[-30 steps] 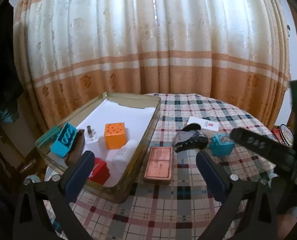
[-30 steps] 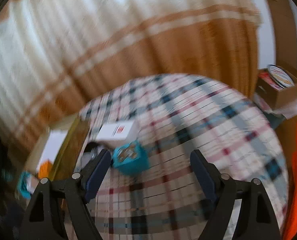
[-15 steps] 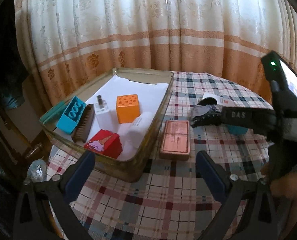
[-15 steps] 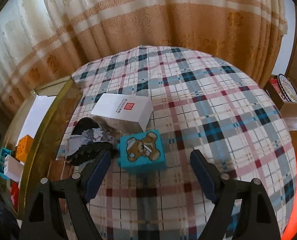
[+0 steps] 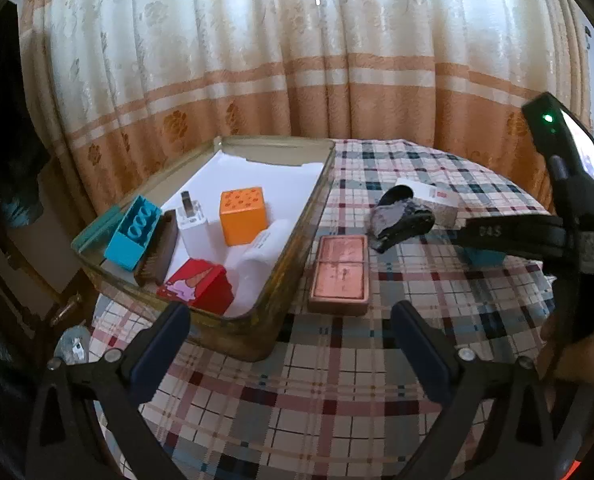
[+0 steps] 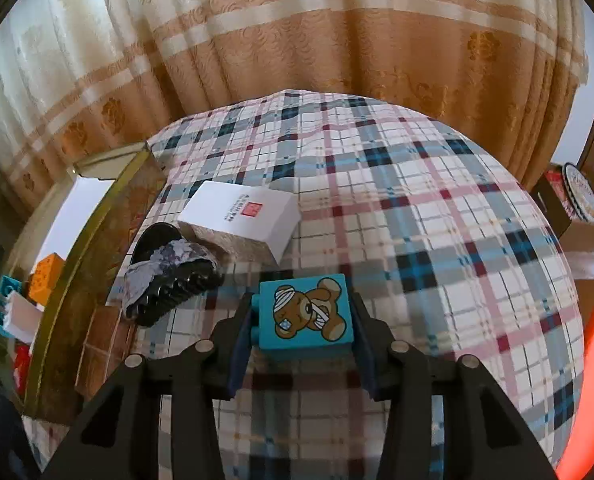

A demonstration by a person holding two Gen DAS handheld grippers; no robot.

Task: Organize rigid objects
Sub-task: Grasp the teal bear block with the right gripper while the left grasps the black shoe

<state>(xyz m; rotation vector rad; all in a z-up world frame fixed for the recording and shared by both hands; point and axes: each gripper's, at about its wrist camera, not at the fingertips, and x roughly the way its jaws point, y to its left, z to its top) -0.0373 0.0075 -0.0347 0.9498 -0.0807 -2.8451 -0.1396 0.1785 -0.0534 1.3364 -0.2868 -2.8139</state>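
Note:
My right gripper [image 6: 302,305] is closing its jaws on a teal block with a bandaged bear [image 6: 306,317]; both pads touch its sides, and the block sits on the plaid tablecloth. In the left wrist view that block [image 5: 483,257] shows only as a sliver under the right gripper's black body [image 5: 537,236]. My left gripper [image 5: 289,316] hangs open above the cloth, nothing between its fingers, just in front of the gold-rimmed tray [image 5: 297,248]. The tray holds an orange cube [image 5: 243,216], a teal brick [image 5: 135,232], a brush [image 5: 159,254], a red box [image 5: 201,286] and white items.
A copper-pink flat tin [image 5: 340,274] lies beside the tray's right wall. A black toothed clip with grey fabric [image 6: 169,280] and a white box [image 6: 241,216] lie left of and behind the bear block. Curtains hang behind the round table. A carton [image 6: 569,200] stands at far right.
The right gripper came down over the bear block and its jaws went from wide apart to closed against the block's sides. The left gripper stayed open and hardly moved.

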